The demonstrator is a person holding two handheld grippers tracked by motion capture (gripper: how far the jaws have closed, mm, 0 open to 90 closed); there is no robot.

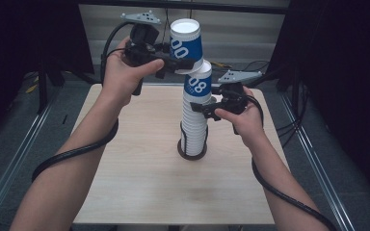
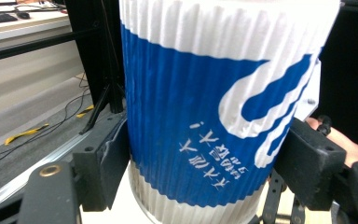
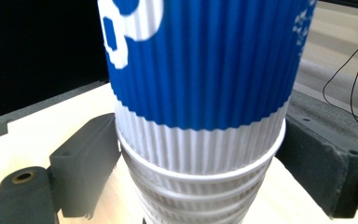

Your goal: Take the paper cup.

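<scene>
A tall stack of nested white paper cups (image 1: 194,126) stands on a dark round base (image 1: 191,153) on the table's middle. Its top cup (image 1: 198,83) has a blue ribbed sleeve (image 3: 200,60). Above it a second blue-and-white cup (image 1: 187,41) is raised and leans slightly left, its bottom just over the stack's mouth. My left gripper (image 1: 183,61) is shut on this raised cup (image 2: 200,116), with pads (image 2: 105,163) pressed on both sides. My right gripper (image 1: 200,107) is closed around the stack's upper rims (image 3: 196,186), its pads (image 3: 86,168) against the cups.
The light wooden table (image 1: 125,183) has bare surface on all sides of the stack. Black cables trail from both grippers along the forearms. Dark curtains and metal floor rails flank the table; loose cables lie on the floor behind.
</scene>
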